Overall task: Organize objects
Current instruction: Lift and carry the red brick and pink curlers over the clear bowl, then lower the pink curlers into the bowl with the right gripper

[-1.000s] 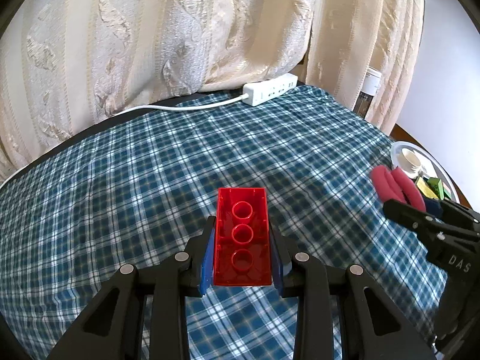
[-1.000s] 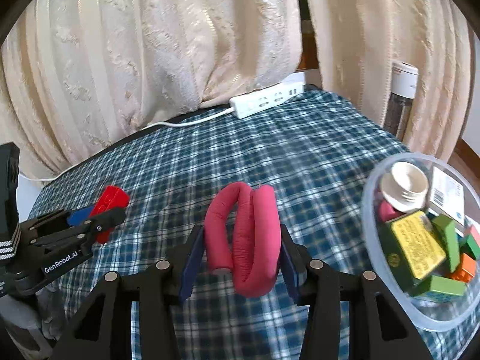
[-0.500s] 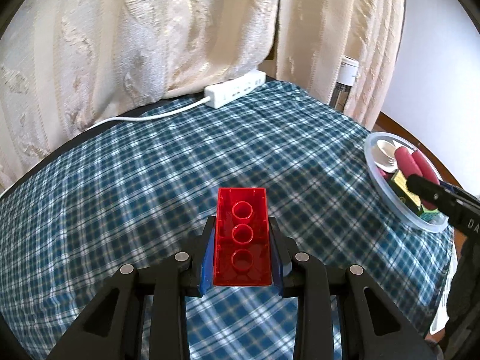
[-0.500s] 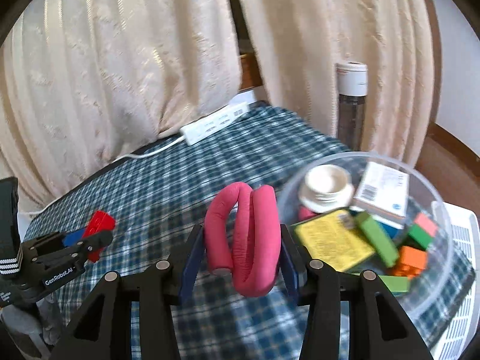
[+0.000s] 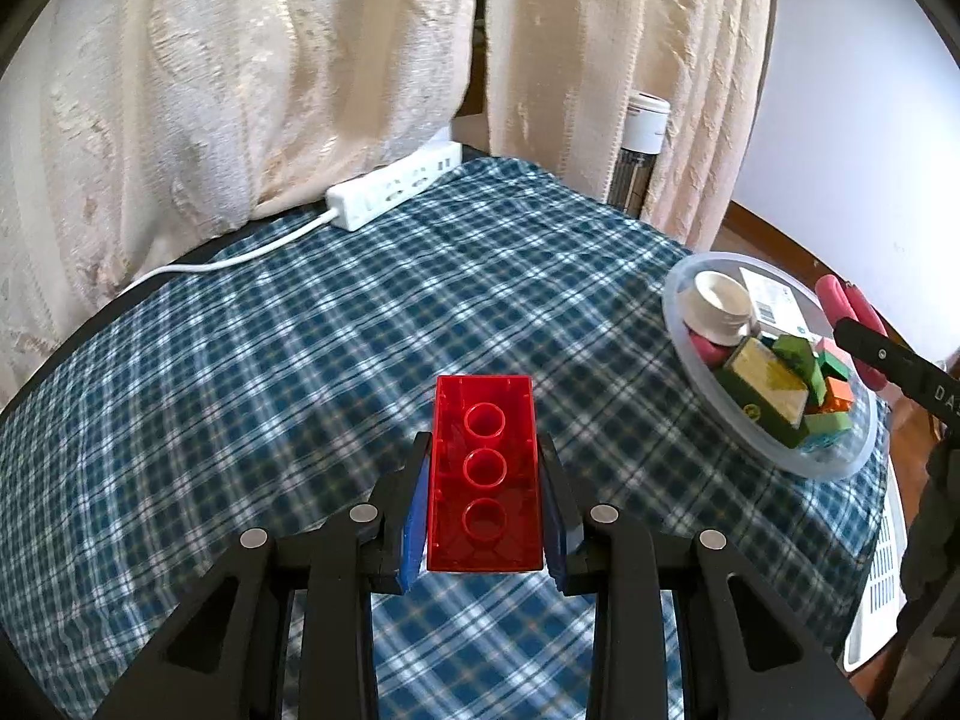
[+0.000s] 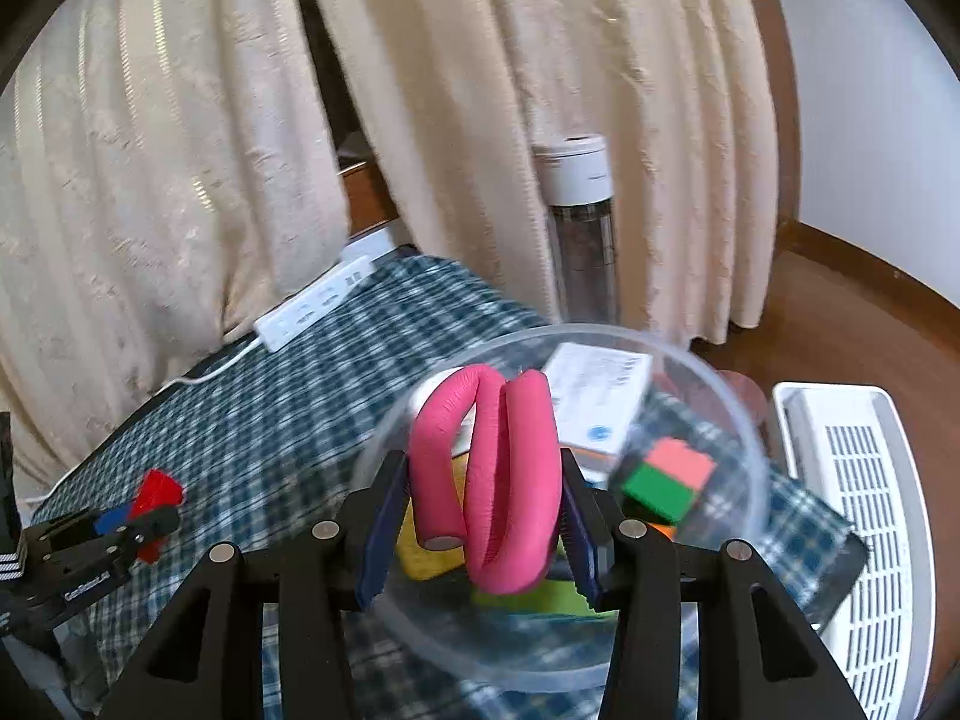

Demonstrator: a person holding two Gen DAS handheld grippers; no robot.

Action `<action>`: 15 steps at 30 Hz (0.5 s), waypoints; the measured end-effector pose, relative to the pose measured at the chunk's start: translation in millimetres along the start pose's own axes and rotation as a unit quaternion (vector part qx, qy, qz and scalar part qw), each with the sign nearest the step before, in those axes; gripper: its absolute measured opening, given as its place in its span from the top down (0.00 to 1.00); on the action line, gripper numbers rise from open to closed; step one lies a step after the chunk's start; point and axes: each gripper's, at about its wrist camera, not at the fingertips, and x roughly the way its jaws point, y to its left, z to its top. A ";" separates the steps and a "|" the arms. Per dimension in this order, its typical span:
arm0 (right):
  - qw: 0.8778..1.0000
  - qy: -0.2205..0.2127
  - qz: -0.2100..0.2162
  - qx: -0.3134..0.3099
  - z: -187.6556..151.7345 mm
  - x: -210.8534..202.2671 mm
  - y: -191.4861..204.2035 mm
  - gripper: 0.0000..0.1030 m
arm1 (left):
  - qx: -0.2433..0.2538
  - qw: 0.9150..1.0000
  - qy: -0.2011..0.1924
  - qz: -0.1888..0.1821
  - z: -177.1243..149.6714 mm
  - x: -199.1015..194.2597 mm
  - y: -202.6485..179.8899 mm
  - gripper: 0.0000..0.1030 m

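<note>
Curtains (image 5: 240,90): cream, at 12 o'clock.
Power strip (image 5: 396,192): white, 12 o'clock table edge.
Tablecloth (image 5: 270,360): blue plaid.
Bottle (image 6: 579,210): white-capped, 12 o'clock.

white letters "da" on the black right gripper (image 5: 864,330), cut off at the frame edge

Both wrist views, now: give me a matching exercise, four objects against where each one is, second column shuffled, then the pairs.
Things:
1. red brick
2. pink foam tube
3. power strip
4. white cap

Places:
A. lying in the clear bowl
B. clamped in the left gripper
C. at the far edge of the checked cloth, by the curtain
D. clamped in the right gripper, held over the bowl

Pairs: 1-B, 2-D, 3-C, 4-A
</note>
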 end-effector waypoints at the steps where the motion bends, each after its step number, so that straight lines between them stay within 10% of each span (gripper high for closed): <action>1: 1.000 -0.001 -0.003 0.004 0.3 0.5 -3.8 0.51 | 0.002 1.000 0.000 -0.001 1.0 1.1 -3.0 0.69; 15: 0.999 0.003 -0.032 0.033 7.3 17.3 -53.0 0.51 | 0.032 0.999 0.008 -0.023 21.5 17.1 -49.3 0.69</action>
